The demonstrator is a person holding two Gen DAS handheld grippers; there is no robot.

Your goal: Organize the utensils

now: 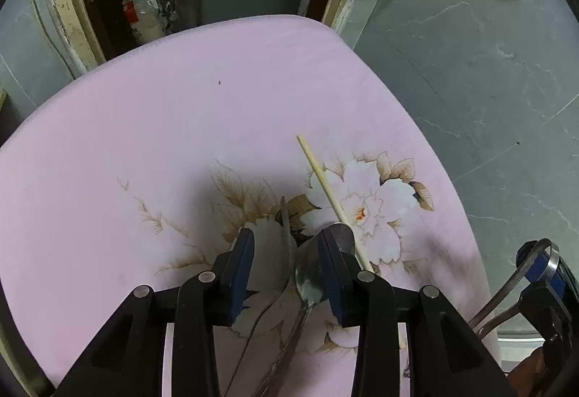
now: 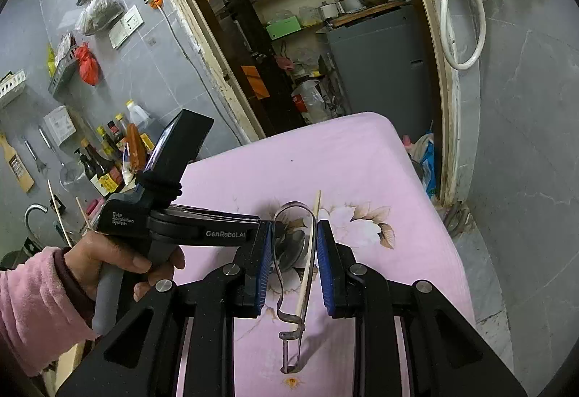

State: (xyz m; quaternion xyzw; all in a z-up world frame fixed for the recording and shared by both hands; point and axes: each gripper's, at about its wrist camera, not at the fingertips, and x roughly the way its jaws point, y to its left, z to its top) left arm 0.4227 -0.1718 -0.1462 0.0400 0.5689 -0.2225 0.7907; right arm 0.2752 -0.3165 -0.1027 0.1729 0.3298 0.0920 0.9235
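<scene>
Thin steel tongs are clamped between the right gripper pads, arms squeezed nearly together, gripping nothing, long axis 6 to 12 o'clock, loop toward 12, above the pink tablecloth.

Beyond, a spoon lies between the spread left gripper fingers, beside a chopstick pointing to 11 o'clock.

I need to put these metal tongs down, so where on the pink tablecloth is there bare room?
The far half of the pink flowered tablecloth is bare, from the printed flowers to the edge by the doorway. It is crowded near the left gripper: steel spoon, wooden chopstick. The right gripper holds the metal tongs.
</scene>
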